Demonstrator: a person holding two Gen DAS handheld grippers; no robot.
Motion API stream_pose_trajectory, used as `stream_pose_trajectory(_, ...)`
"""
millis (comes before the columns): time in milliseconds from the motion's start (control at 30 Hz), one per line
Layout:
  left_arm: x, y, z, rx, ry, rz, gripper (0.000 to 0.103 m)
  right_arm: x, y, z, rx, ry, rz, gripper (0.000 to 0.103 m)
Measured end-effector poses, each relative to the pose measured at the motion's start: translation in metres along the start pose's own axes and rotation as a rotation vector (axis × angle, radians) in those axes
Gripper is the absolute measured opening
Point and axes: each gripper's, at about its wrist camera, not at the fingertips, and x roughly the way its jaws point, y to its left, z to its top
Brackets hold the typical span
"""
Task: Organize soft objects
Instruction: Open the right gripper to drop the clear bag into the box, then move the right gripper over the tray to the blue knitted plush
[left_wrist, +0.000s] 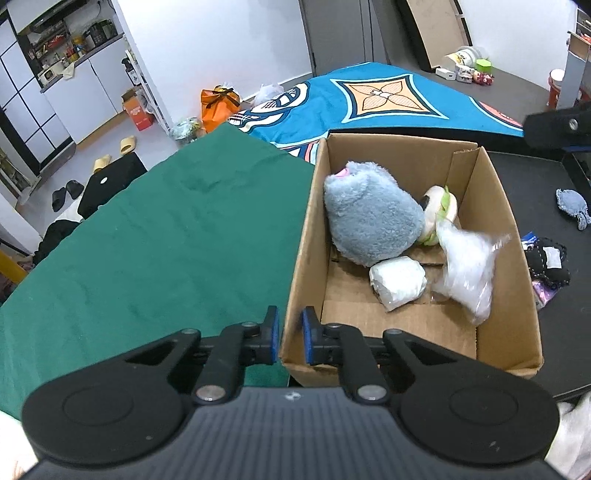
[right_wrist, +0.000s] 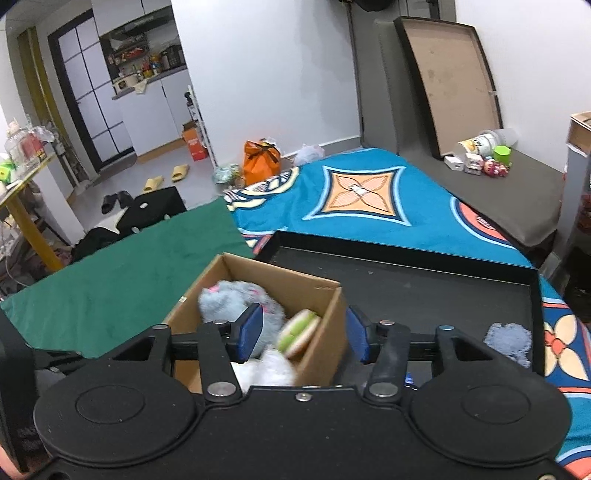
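where it lies boxed, fluffy grey-blue plush (left_wrist: 373, 218), pink-tipped, rounded

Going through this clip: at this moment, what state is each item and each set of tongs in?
Left tongs: shut on the cardboard box wall.
Right tongs: open, empty, above the box.
Cardboard box: open-topped, partly filled.
Grey plush: lying in the box.
Plastic bag: in the box, blurred.
White bundle: in the box.
Small grey toy: outside the box, on the black tray.
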Motion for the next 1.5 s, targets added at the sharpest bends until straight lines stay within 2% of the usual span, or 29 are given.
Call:
stream_pose_trajectory(400, -0.004, -0.001, -0.001, 0.020, -0.013, 0.020, 0.013, -0.008, -0.033, -0.008, -0.048, 0.029, -0.037, 0.055)
stream_pose_trajectory(800, -0.007, -0.011, 0.001, 0.067, -0.013, 0.082, 0.016, -0.016, -0.073, -0.007, -0.060, 0.009, -0.044, 0.062)
stream_pose_trajectory(1133, -0.011, -0.021, 0.002, 0.102, -0.041, 0.179, 0.033, 0.001, -0.117, -0.030, 0.055, 0.015, -0.041, 0.064)
stream_pose_trajectory(1233, -0.011, -0.026, 0.004, 0.115, -0.041, 0.203, 0.041, 0.005, -0.128, -0.032, 0.088, 0.016, -0.050, 0.064)
stream_pose_trajectory(1300, -0.008, -0.028, 0.005, 0.122, -0.036, 0.235, 0.043, 0.008, -0.135, -0.032, 0.108, 0.020, -0.050, 0.064)
stream_pose_trajectory(1500, -0.006, -0.033, 0.007, 0.139, -0.027, 0.264, 0.044, 0.018, -0.150, -0.036, 0.160, 0.038, -0.046, 0.064)
